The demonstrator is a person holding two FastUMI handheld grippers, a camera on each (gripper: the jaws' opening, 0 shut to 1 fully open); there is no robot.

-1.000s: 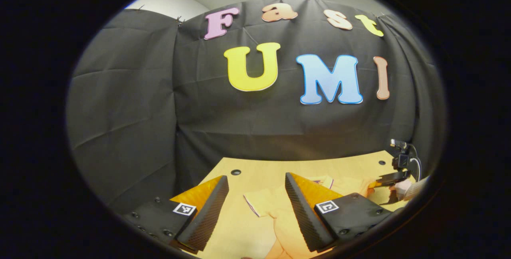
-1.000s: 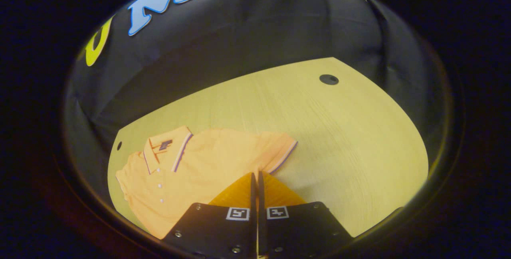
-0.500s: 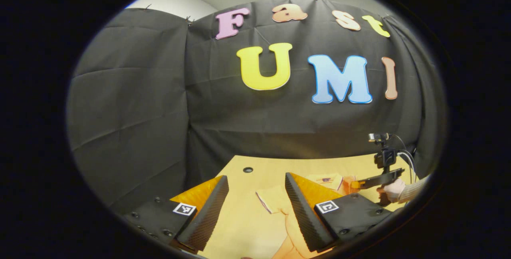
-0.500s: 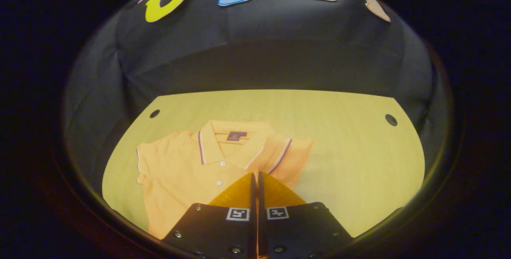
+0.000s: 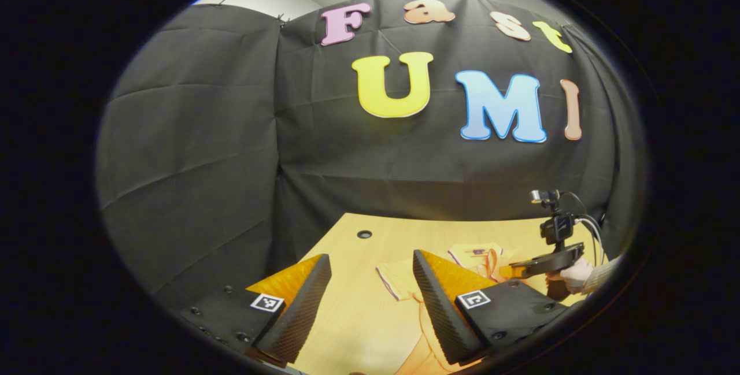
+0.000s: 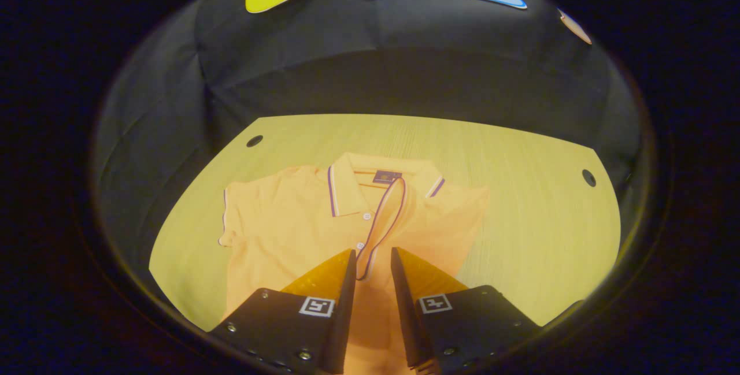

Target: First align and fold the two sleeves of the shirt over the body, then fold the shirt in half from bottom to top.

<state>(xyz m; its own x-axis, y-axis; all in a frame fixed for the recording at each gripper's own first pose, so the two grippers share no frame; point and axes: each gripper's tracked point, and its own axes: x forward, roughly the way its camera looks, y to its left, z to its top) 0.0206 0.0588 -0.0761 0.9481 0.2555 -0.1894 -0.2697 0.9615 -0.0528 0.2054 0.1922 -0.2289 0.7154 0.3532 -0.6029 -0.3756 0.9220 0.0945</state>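
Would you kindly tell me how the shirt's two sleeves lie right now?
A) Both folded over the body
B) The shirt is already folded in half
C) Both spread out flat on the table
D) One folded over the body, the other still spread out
D: on the orange polo shirt, one striped sleeve cuff lies across the placket, between the right tool fingers, while the other sleeve stays spread on the table.
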